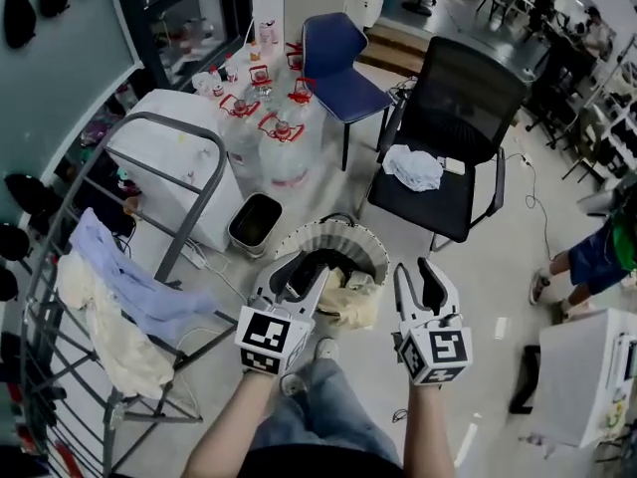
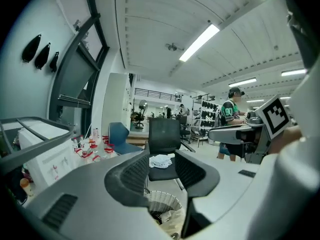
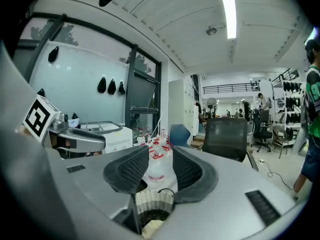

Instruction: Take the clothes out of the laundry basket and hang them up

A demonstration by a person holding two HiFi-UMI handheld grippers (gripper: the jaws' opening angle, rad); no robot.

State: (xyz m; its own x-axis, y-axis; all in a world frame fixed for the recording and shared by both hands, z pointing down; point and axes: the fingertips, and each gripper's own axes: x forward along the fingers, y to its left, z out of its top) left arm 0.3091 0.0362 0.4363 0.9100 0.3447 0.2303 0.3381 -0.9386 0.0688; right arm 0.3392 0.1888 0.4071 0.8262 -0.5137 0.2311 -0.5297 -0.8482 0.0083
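Looking down from the head view, we have the laundry basket (image 1: 328,239) on the floor just ahead of the person's knees, with a cream garment (image 1: 350,302) heaped inside and lapping over the near rim. The left hand-held gripper (image 1: 302,267) shows against the basket's mouth, and the right hand-held gripper (image 1: 418,272) is just beside the rim. Both aim forward and slightly down, which we'd judge is the line-up for a reach in. Off to the left stands the drying rack (image 1: 149,118), a lavender shirt (image 1: 129,277) and a pale cloth (image 1: 100,337) draped over it, near enough for a garment to be swung across.

Over to the left gripper view: jaws spread, nothing between the pads. Through the gap we're looking at a black chair (image 2: 164,134), while the laundry basket (image 2: 162,202) sits low in the frame. The target lies below the line of aim, so we reckon a dip is called for.

Right gripper view now: jaws parted too, and empty. Water bottles (image 3: 156,165) show through the gap, and the laundry basket (image 3: 154,201) waits beneath with cream cloth at its rim
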